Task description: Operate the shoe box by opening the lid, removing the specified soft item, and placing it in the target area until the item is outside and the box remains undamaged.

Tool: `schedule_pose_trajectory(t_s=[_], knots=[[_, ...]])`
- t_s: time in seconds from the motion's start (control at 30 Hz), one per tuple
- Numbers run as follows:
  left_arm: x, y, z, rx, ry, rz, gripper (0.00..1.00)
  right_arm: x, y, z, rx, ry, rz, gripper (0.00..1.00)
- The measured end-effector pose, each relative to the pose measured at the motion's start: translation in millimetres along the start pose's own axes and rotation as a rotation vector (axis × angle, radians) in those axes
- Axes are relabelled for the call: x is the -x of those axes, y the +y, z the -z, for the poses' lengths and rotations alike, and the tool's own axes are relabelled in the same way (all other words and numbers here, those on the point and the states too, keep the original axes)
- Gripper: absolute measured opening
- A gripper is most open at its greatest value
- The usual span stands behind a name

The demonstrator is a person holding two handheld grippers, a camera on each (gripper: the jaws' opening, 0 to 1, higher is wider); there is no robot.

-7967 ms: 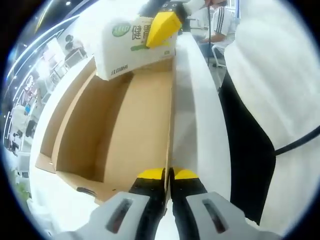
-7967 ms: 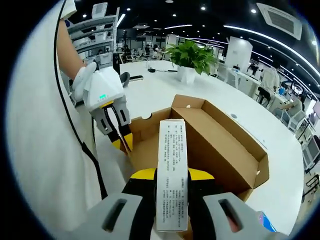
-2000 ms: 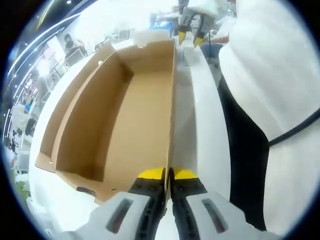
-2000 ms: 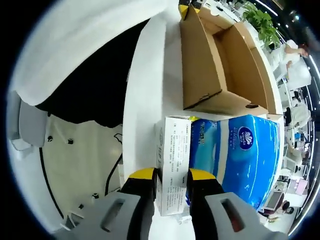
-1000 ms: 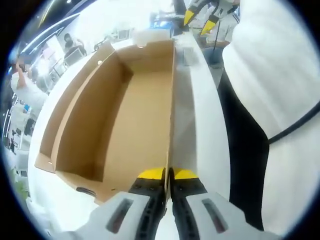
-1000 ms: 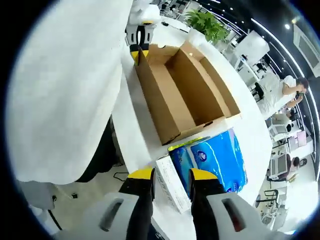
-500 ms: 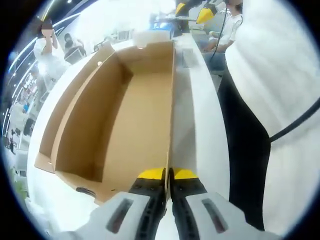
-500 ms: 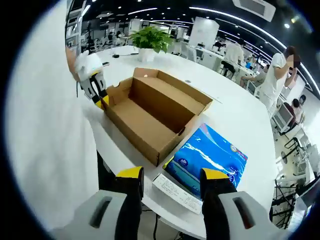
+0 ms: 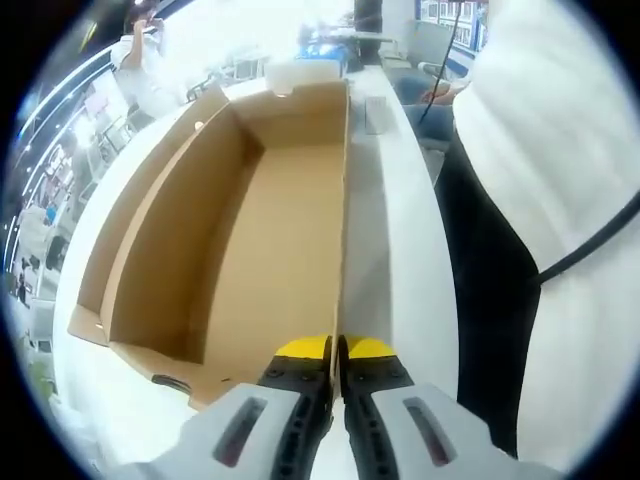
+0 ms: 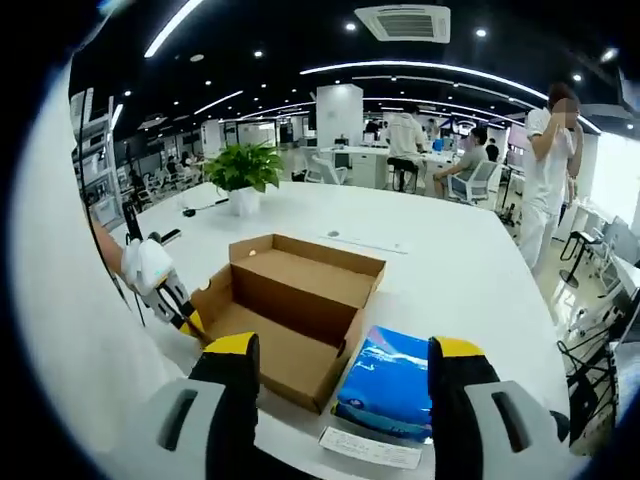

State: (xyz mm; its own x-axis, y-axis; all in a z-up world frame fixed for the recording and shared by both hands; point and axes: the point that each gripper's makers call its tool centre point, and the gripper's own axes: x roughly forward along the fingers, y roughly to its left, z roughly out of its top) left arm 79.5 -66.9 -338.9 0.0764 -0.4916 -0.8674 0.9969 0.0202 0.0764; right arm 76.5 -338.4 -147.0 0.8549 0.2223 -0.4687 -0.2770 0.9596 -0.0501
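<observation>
The open brown shoe box (image 9: pixel 250 230) lies on the white table with nothing inside it. My left gripper (image 9: pixel 337 347) is shut on the top edge of the box's near side wall. In the right gripper view the same box (image 10: pixel 290 305) sits lower centre, and the left gripper (image 10: pixel 185 318) pinches its left corner. Just right of the box lies a blue soft tissue pack (image 10: pixel 392 385), with a slim white carton (image 10: pixel 370 447) flat on the table in front of it. My right gripper (image 10: pixel 345 350) hangs high above them, open wide and holding nothing.
The white table (image 10: pixel 450 280) stretches far behind the box. A potted plant (image 10: pixel 243 170) stands at its far left. Several people stand or sit at desks in the background. The person's white top and dark trousers (image 9: pixel 520 200) border the table edge.
My right gripper let go of the white carton beside the blue pack, opened wide and rose well back from the table. The left gripper kept its grip on the box wall.
</observation>
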Motion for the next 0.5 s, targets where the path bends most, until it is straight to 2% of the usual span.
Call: schedule_pose_trajectory(t_s=[0.03,0.1,0.17,0.2,0.23,0.3,0.33,0.37,0.4,0.43,0.47,0.5], knots=[[0,-0.2,-0.2,0.0,0.001,-0.001,0.03,1,-1,-10.9,-0.015,-0.038,0.023,0.67],[0,-0.5,-0.2,-0.001,0.001,-0.001,0.03,1,1,-24.5,-0.02,-0.067,0.043,0.68],[0,-0.8,-0.2,-0.001,0.0,0.0,0.03,1,7,-35.9,-0.019,-0.092,0.024,0.73],[0,-0.8,-0.3,-0.002,0.0,0.001,0.03,0,7,-47.1,-0.031,-0.131,0.032,0.71],[0,-1.0,-0.3,-0.002,0.0,0.001,0.03,1,6,-52.2,-0.028,-0.147,0.048,0.64],[0,-1.1,-0.5,-0.003,-0.001,0.002,0.03,2,-3,-54.6,0.008,-0.136,0.117,0.43],[0,-1.2,-0.6,-0.002,-0.002,0.0,0.03,1,-7,-56.5,-0.022,-0.142,0.15,0.41],[0,-1.2,-0.6,-0.003,-0.002,-0.001,0.03,1,-1,-66.3,-0.071,-0.199,0.114,0.45],[0,-1.1,-0.7,-0.003,-0.002,-0.001,0.03,1,-5,-69.4,-0.112,-0.214,0.135,0.52],[0,-0.9,-0.6,-0.001,-0.002,0.0,0.03,1,-7,-68.7,-0.115,-0.207,0.151,0.53],[0,-0.8,-0.6,-0.002,-0.002,0.0,0.03,0,-6,-68.1,-0.11,-0.192,0.136,0.54],[0,-0.6,-0.6,-0.004,-0.004,0.0,0.03,0,-6,-68.5,-0.132,-0.19,0.134,0.59]])
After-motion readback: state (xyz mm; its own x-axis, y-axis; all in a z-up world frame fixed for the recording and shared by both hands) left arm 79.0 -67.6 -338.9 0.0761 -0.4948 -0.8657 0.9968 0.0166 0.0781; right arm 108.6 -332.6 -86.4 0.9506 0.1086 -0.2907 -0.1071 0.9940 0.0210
